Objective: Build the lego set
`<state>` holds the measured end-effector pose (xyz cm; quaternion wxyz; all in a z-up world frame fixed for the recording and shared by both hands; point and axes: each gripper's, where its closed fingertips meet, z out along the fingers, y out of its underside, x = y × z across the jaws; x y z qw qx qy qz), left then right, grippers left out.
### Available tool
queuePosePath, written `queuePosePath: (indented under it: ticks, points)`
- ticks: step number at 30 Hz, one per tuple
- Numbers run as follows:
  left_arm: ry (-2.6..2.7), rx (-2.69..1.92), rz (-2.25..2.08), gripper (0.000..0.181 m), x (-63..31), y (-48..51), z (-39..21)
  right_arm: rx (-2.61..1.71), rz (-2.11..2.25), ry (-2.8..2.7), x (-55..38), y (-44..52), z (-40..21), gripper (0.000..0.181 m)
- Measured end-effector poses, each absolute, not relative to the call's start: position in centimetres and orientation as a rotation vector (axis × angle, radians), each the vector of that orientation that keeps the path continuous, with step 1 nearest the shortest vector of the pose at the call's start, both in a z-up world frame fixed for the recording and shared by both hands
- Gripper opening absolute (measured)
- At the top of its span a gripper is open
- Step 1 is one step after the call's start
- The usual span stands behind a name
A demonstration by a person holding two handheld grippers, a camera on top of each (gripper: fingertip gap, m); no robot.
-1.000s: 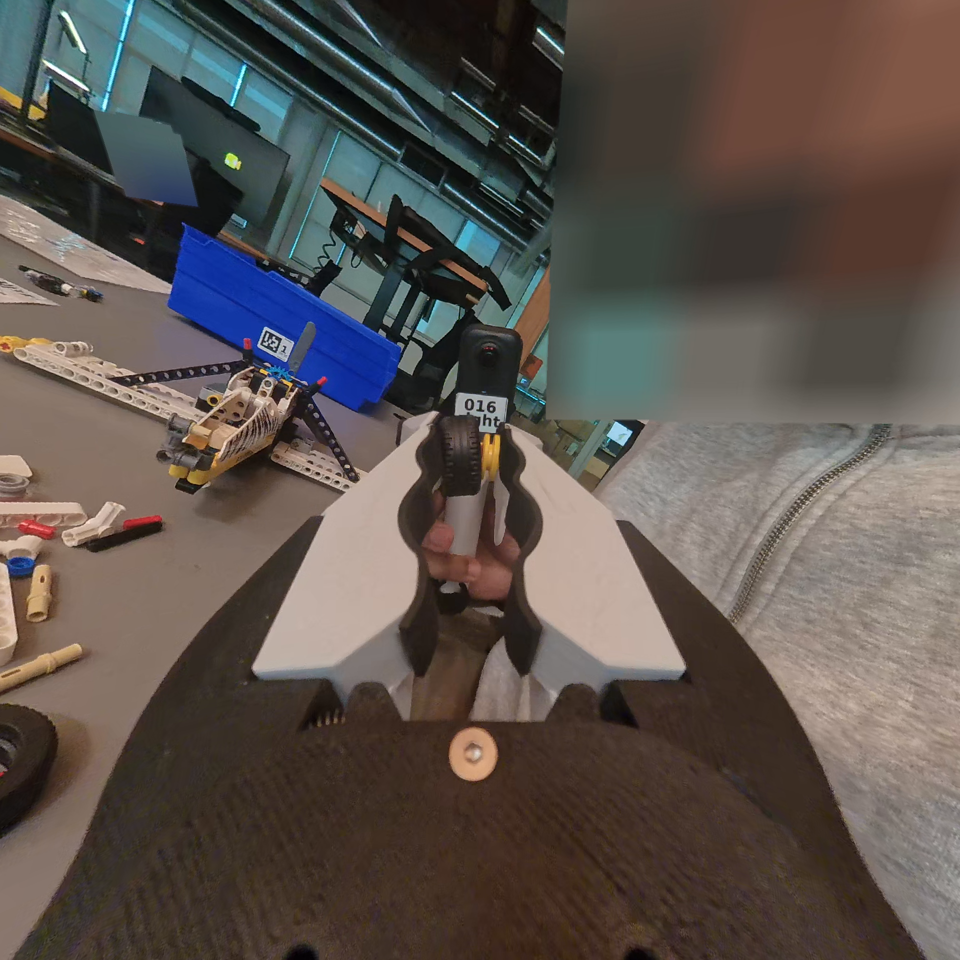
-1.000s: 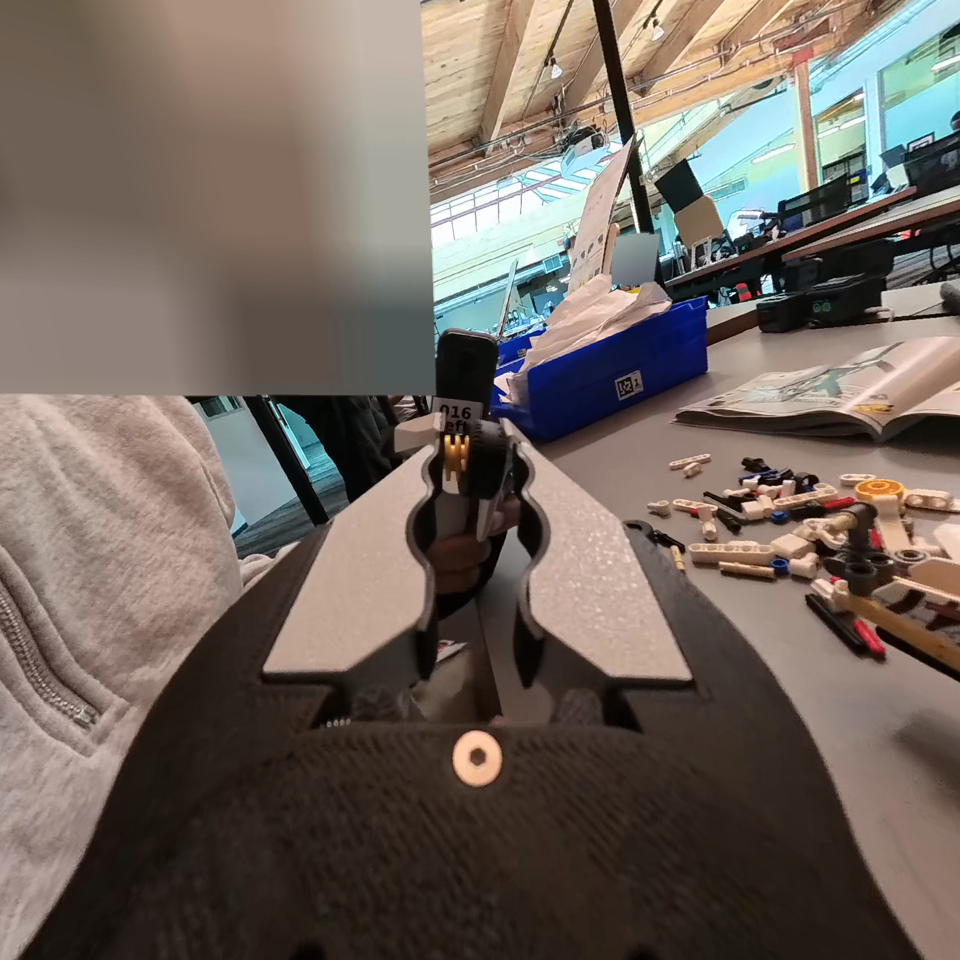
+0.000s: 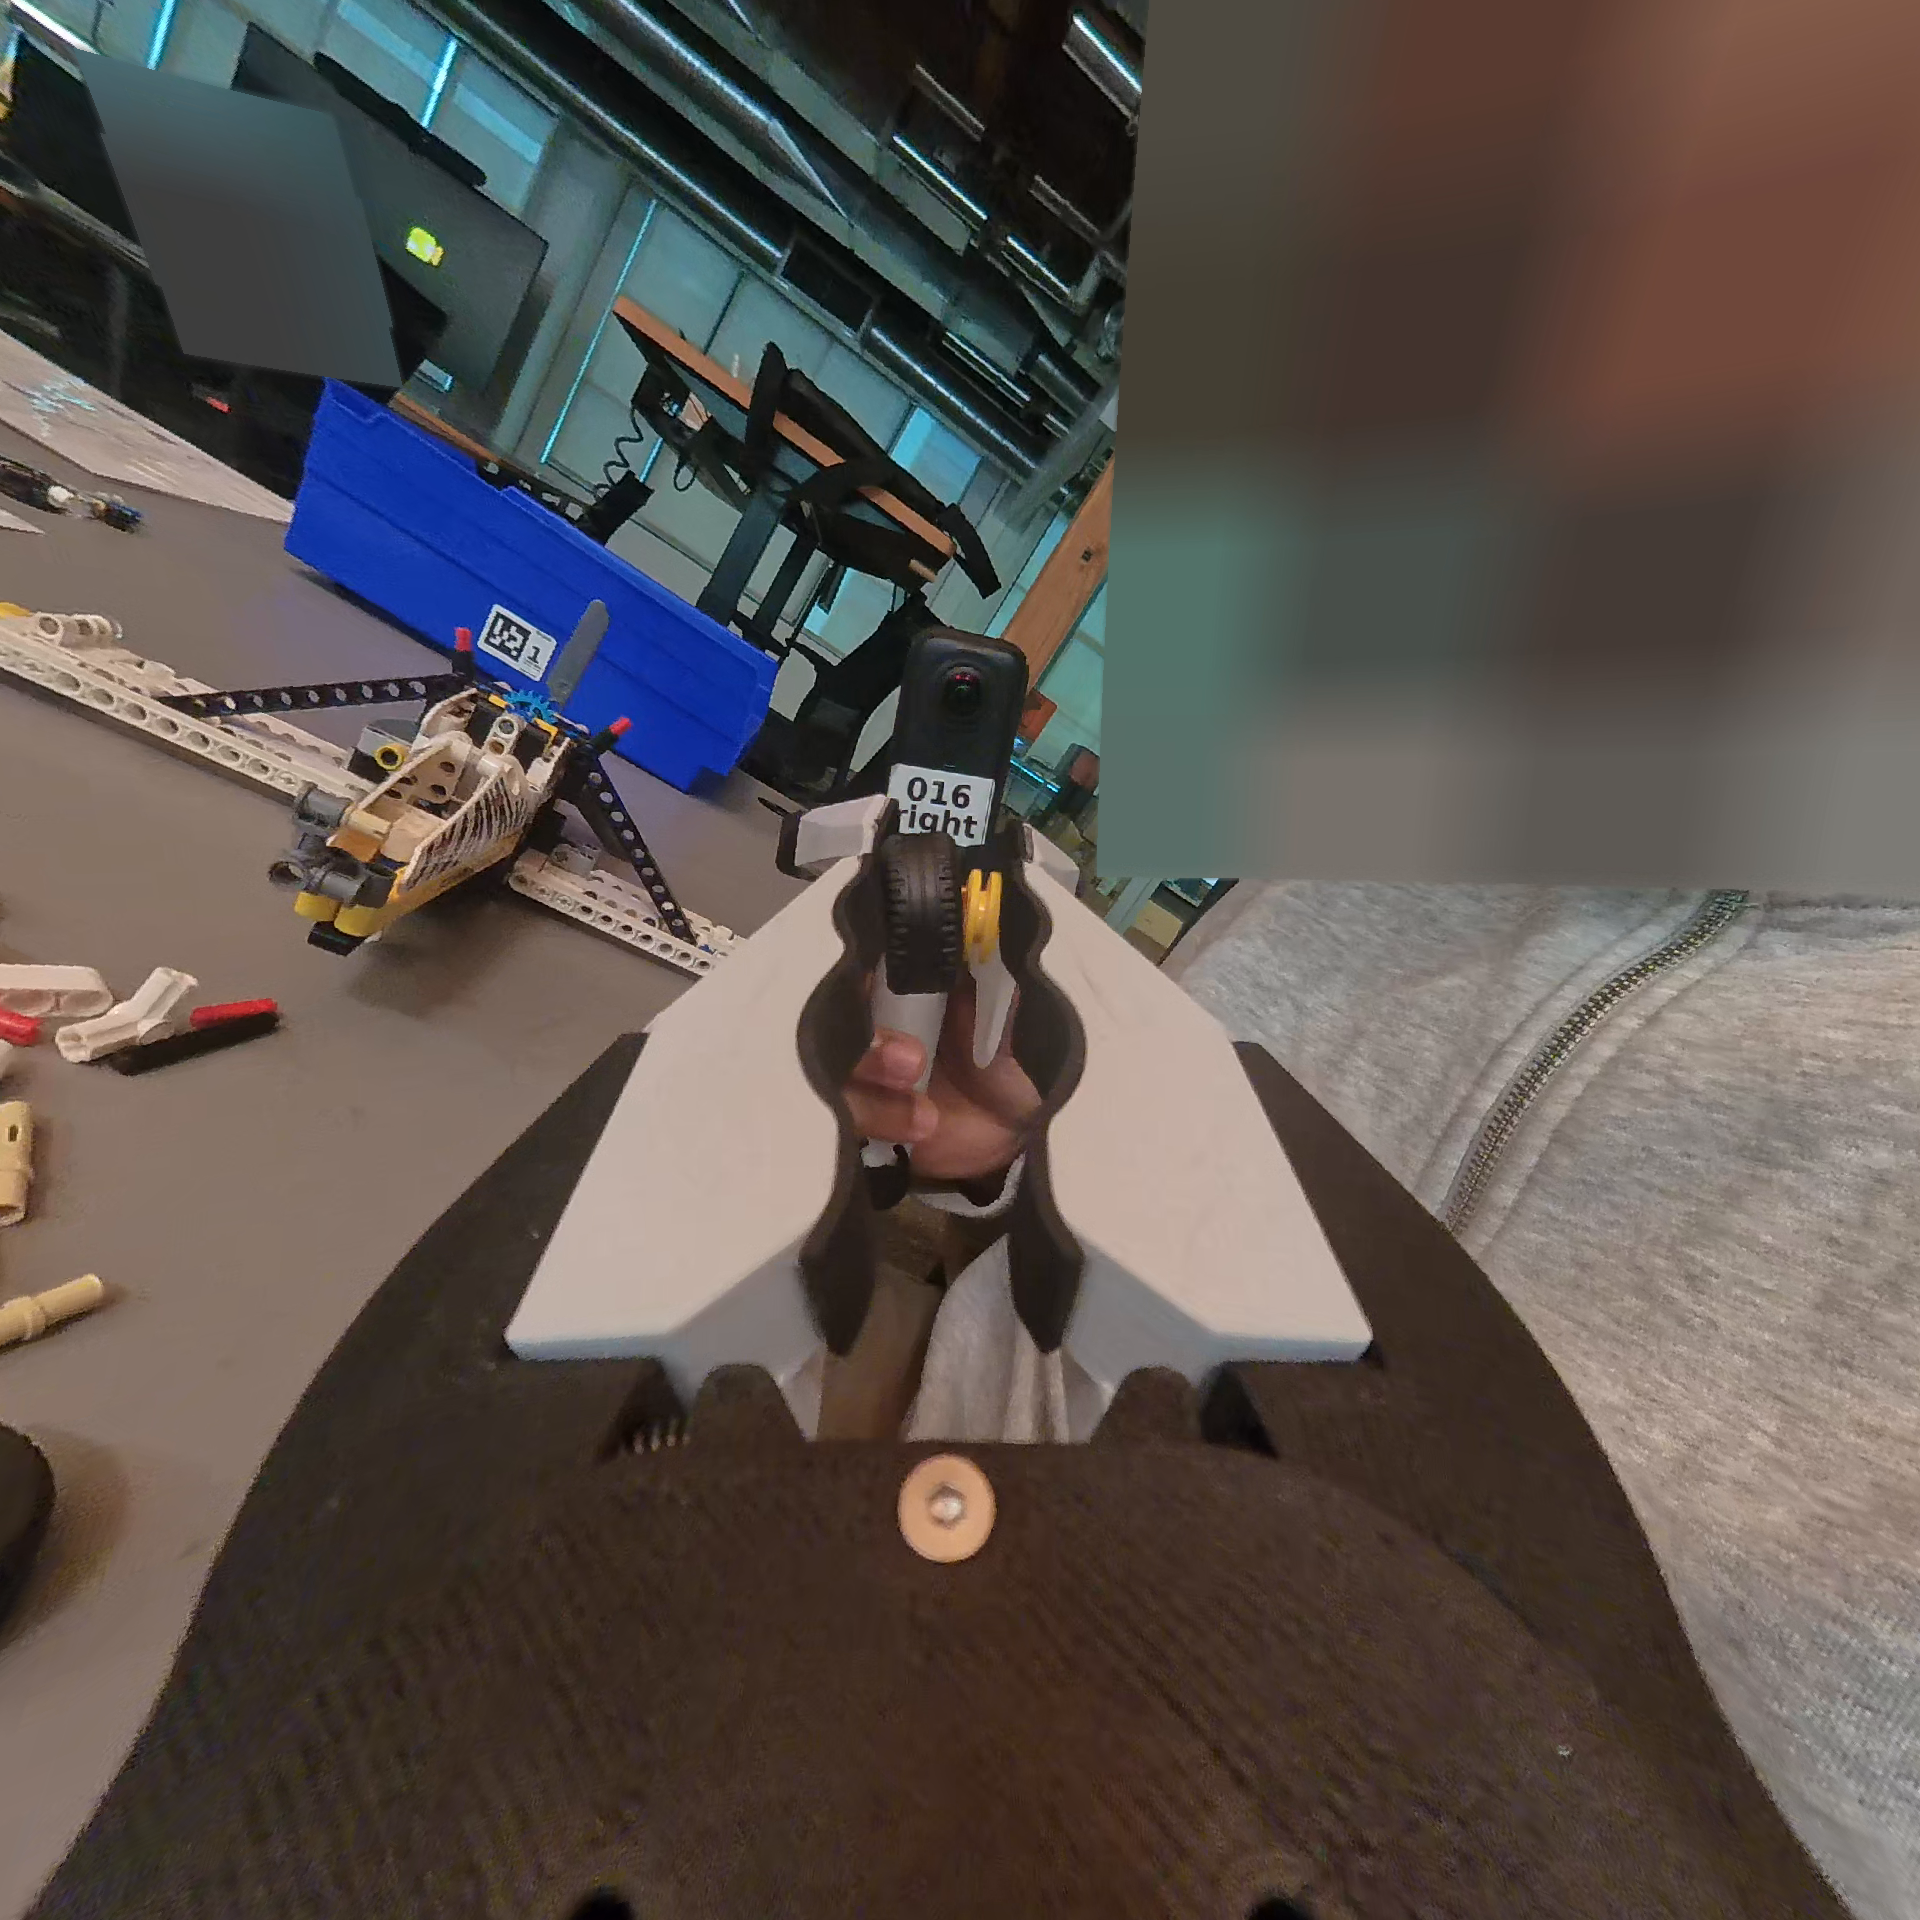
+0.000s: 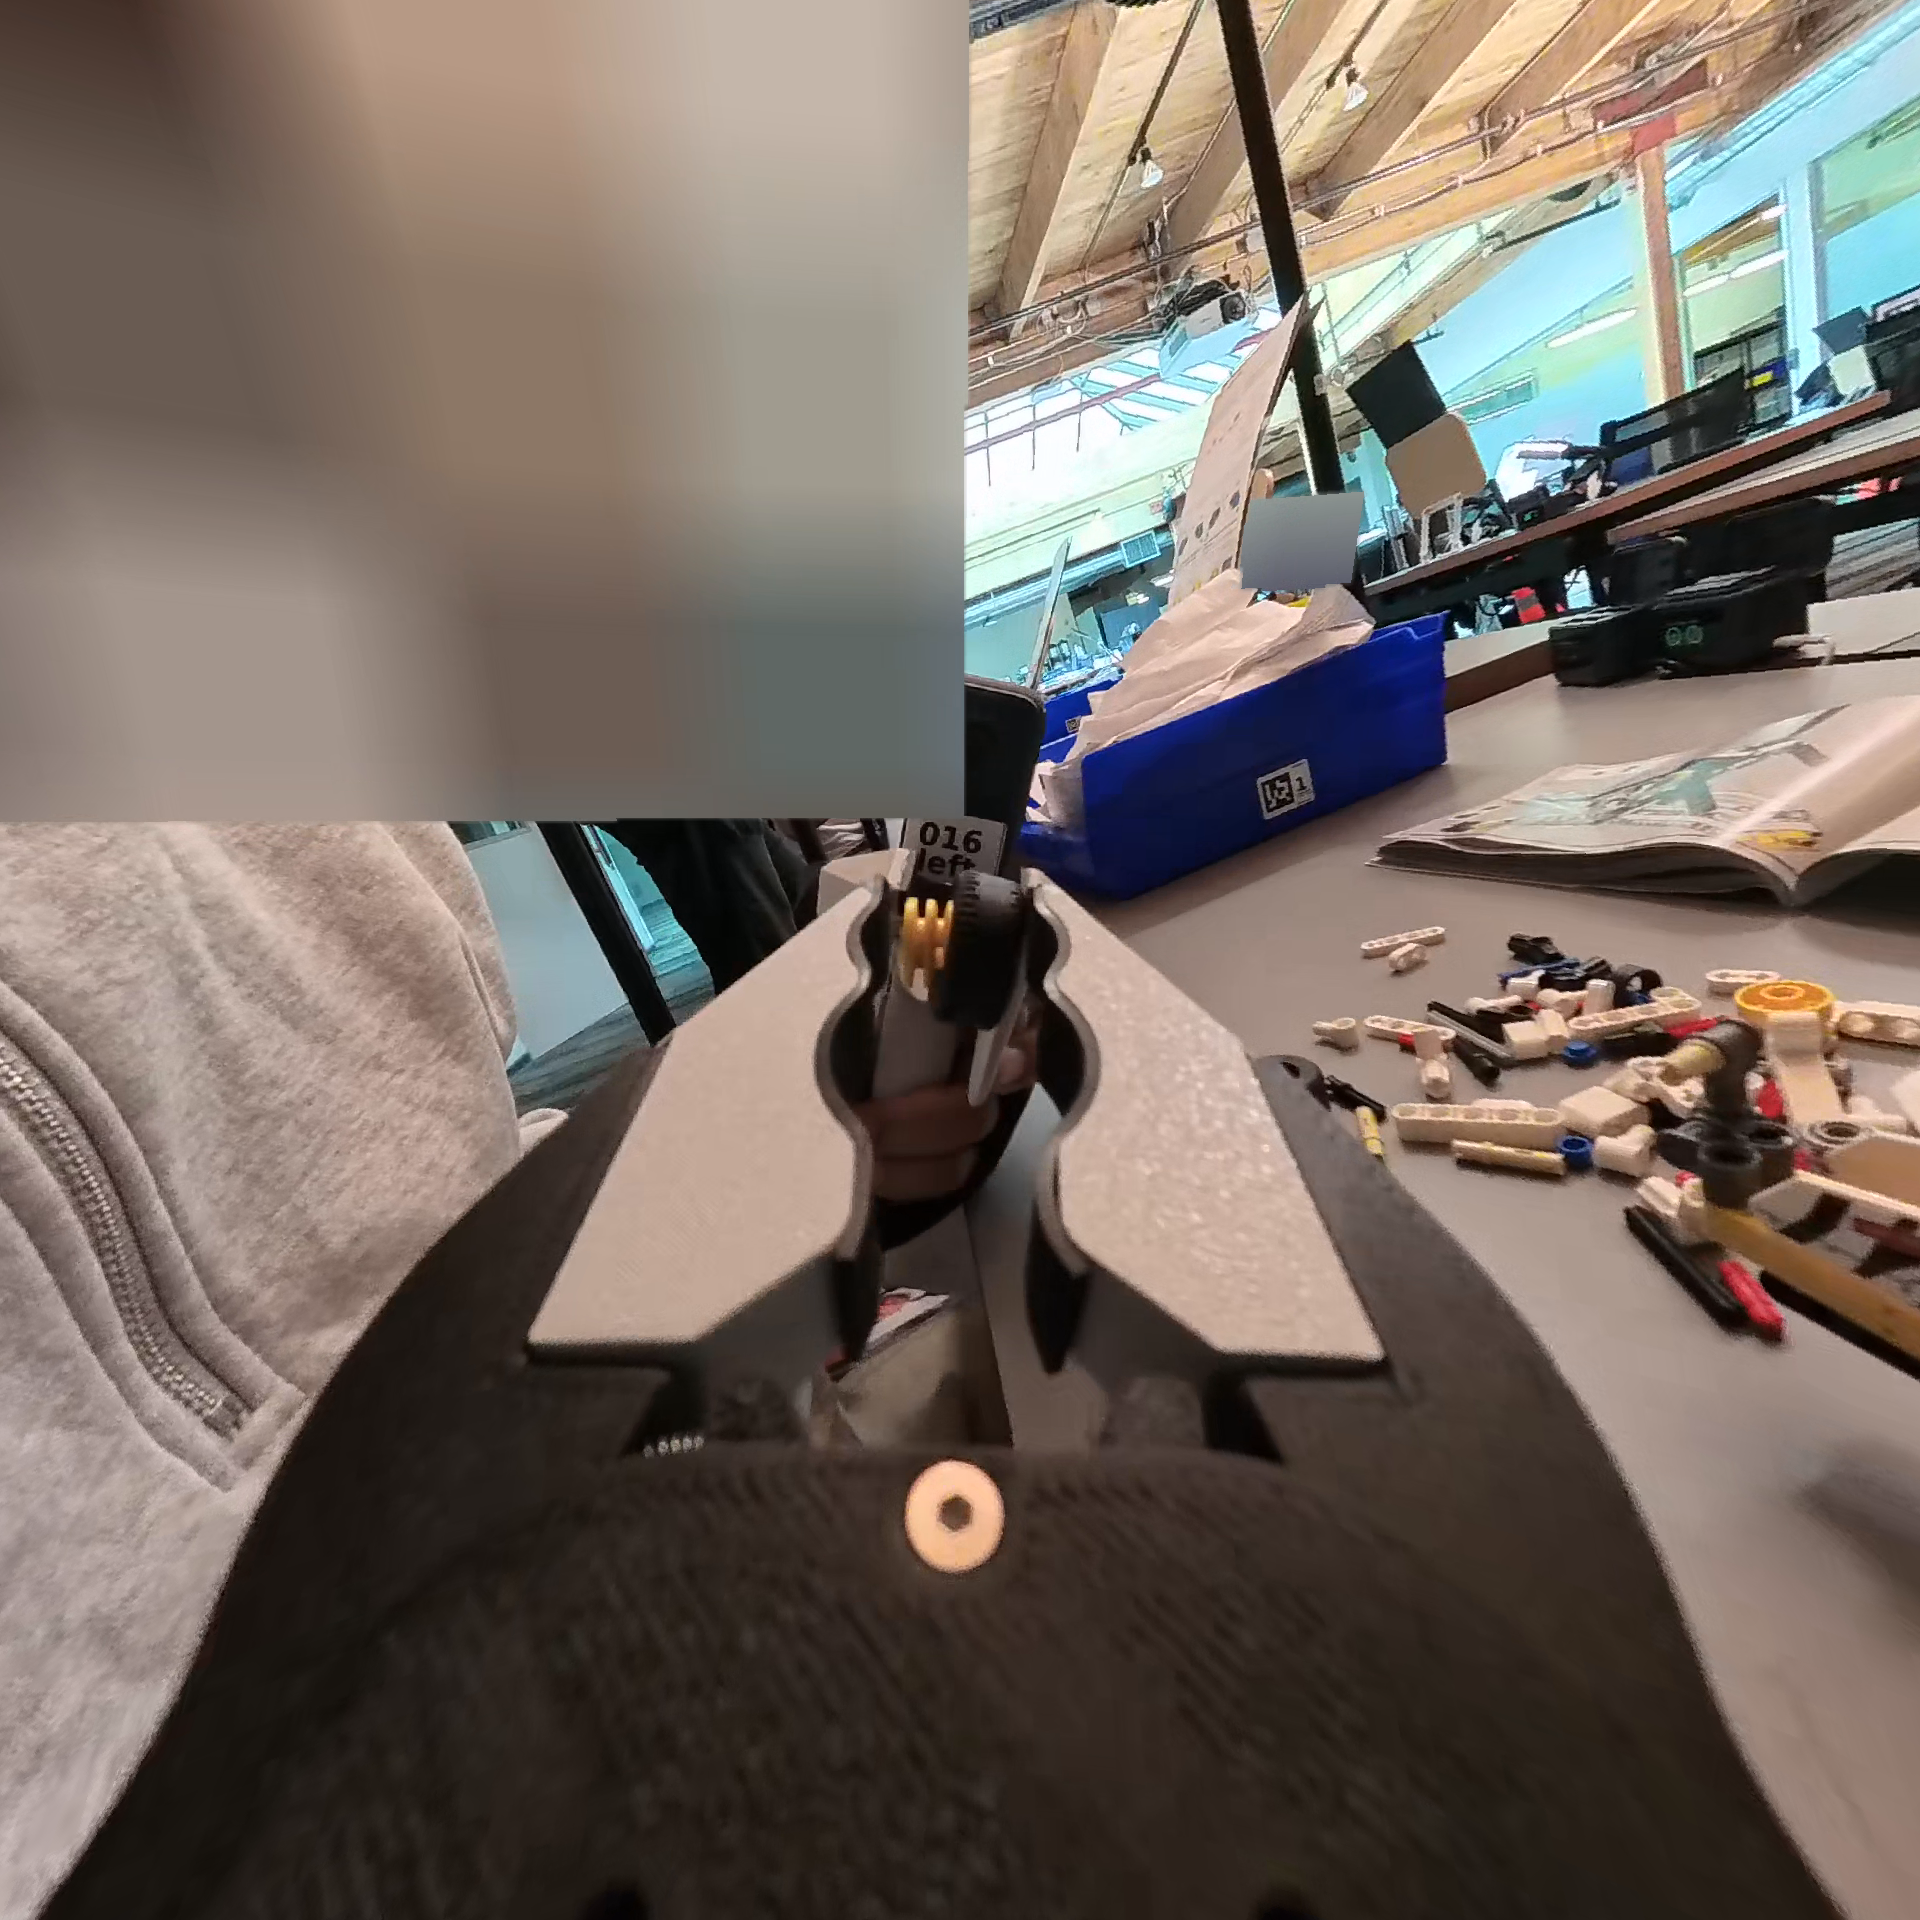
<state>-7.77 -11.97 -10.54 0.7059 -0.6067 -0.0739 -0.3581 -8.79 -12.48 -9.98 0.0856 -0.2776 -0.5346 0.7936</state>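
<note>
Small black rubber tyre (image 3: pixel 914 930) and yellow plastic wheel hub (image 3: pixel 980 914) side by side, touching, held up off the grey worktop (image 3: pixel 312 1195), close in front of the grey zip hoodie (image 3: pixel 1558 1247). Tyre left of hub in left wrist view, mirrored in right wrist view.

Shared axle axis across the frame, left-right, so in line with the closing direction of both claws.

Left claw (image 3: pixel 940 904) and right claw (image 4: pixel 961 914) nose to nose, tips meeting at the pair, neither nearer. Both narrowed to a slim gap bracketing tyre plus hub. Cannot tell which one is really pinching, or whether either is.

Probably seating hub into tyre: needs a squeeze along that axis, no reach. Risk: hub cocking off-axis and popping out.

Half-built white-and-yellow lego aircraft (image 3: pixel 436 821) far left on worktop, well apart from both claws.
</note>
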Motion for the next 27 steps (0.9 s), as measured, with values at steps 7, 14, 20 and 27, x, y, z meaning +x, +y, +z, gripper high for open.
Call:
queuePosePath:
  ticks: [7,14,20,27]
  points:
    - [-0.156,-1.350,-0.767,0.022,-7.3,-11.8,-10.5,-0.855,2.363,-1.594,-8.9,-12.1,-10.1,0.011]
    - [-0.188,-1.292,-0.800,0.022,-8.1,-12.3,-9.9,-0.805,2.359,-1.632,-8.6,-12.2,-9.8,0.044]
    - [-0.169,-1.328,-0.801,0.022,-7.6,-11.9,-10.3,-0.806,2.368,-1.626,-8.6,-12.4,-9.8,0.021]
    - [-0.167,-1.318,-0.799,0.022,-7.6,-12.0,-10.2,-0.811,2.385,-1.635,-8.6,-12.5,-9.9,0.022]
